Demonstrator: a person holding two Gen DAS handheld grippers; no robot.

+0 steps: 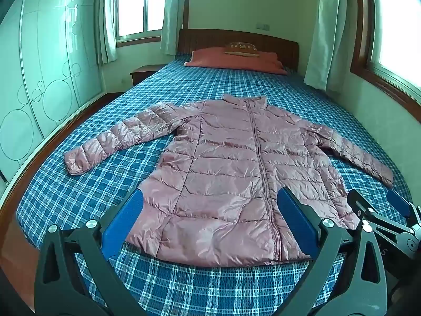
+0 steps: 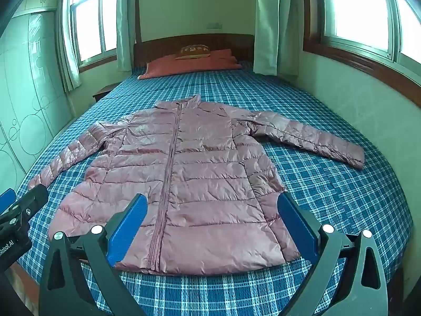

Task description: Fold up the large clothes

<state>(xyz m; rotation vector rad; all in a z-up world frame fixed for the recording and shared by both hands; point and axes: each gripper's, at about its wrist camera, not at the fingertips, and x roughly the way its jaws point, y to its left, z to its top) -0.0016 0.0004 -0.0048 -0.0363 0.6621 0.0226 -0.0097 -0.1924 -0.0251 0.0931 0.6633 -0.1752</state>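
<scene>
Two views show you the pink puffer jacket (image 1: 231,173) spread flat, zipped, front up, on the blue plaid bed (image 1: 79,184). From the left wrist camera, your left gripper (image 1: 210,210) stands wide and holds nothing, framing the hem at lower centre; your right gripper (image 1: 379,205) pokes in at the lower right edge. From the right wrist camera, your right gripper stands wide and empty too, and a red pillow (image 2: 189,64) sits upper centre.
</scene>
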